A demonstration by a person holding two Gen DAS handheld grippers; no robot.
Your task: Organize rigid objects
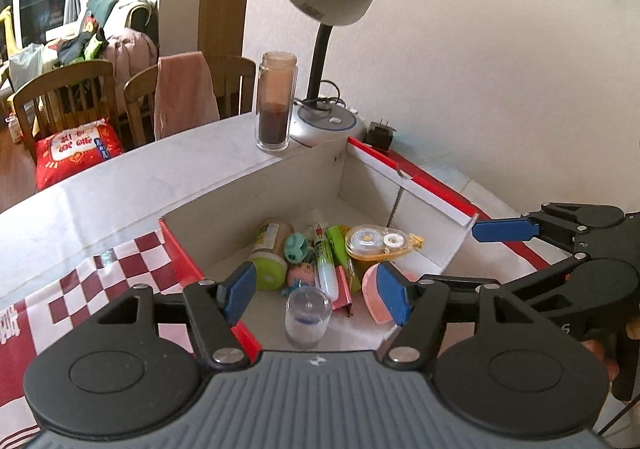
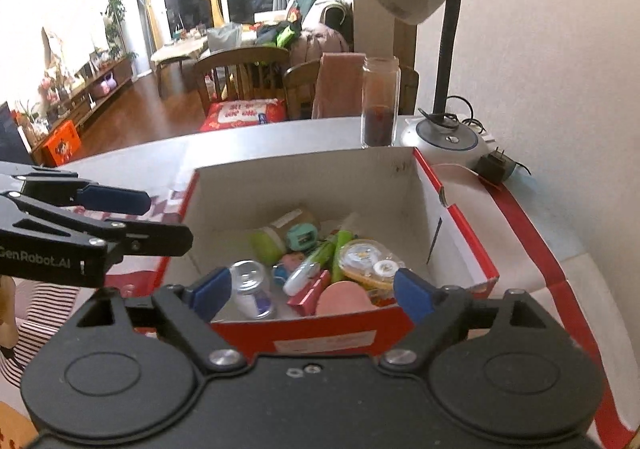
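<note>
While both grippers hung over the red box [image 2: 472, 245], the left gripper [image 1: 318, 291] and right gripper [image 2: 314, 291] stood spread, nothing between the pads. Tape dispenser [image 1: 376, 243], green jar [image 1: 268, 249], glue stick [image 1: 326, 269] and clear capsule [image 1: 307, 315] lay inside the box.

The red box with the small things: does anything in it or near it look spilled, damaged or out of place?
Nothing looks spilled or broken. The small items lie in a loose heap on the floor of the red box, including a correction tape and a clear-capped bottle. A plug adapter lies loose beside the desk lamp.
</note>
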